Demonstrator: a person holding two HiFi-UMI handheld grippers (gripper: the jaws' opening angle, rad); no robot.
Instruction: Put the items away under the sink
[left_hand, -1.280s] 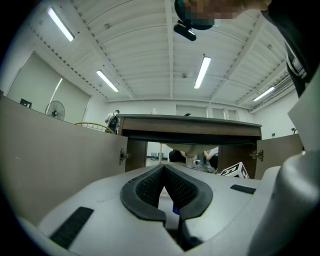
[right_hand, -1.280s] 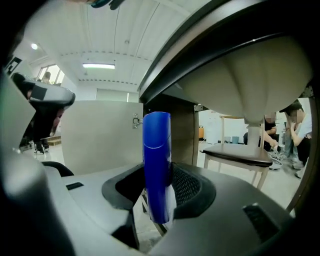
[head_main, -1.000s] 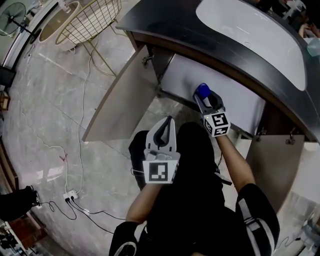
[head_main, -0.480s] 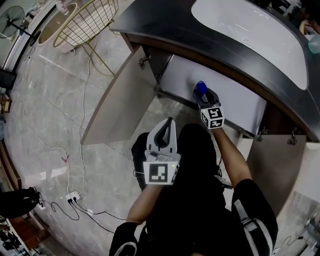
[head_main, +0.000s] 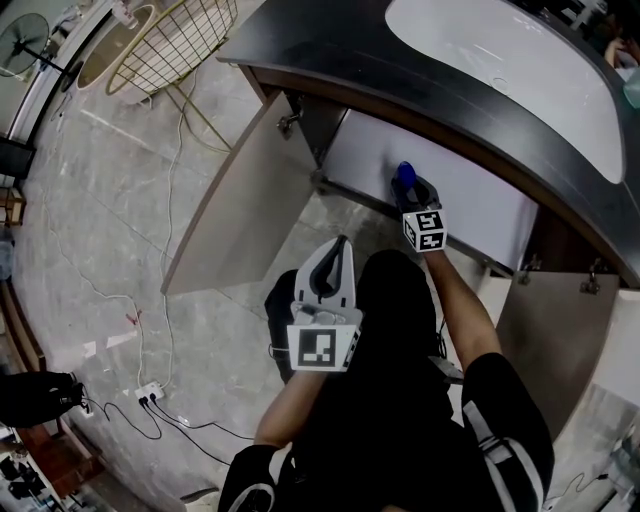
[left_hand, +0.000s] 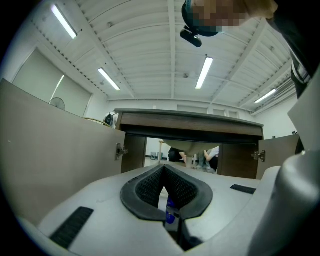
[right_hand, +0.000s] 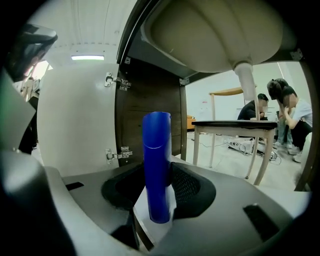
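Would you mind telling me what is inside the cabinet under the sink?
Its white floor looks bare; only the blue bottle, clamped in the right tool, reaches in under the basin. The countertop hides its rear from above.

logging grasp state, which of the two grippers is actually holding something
The right gripper, reaching under the sink: its jaws clamp an upright blue bottle. The left gripper is shut on nothing.
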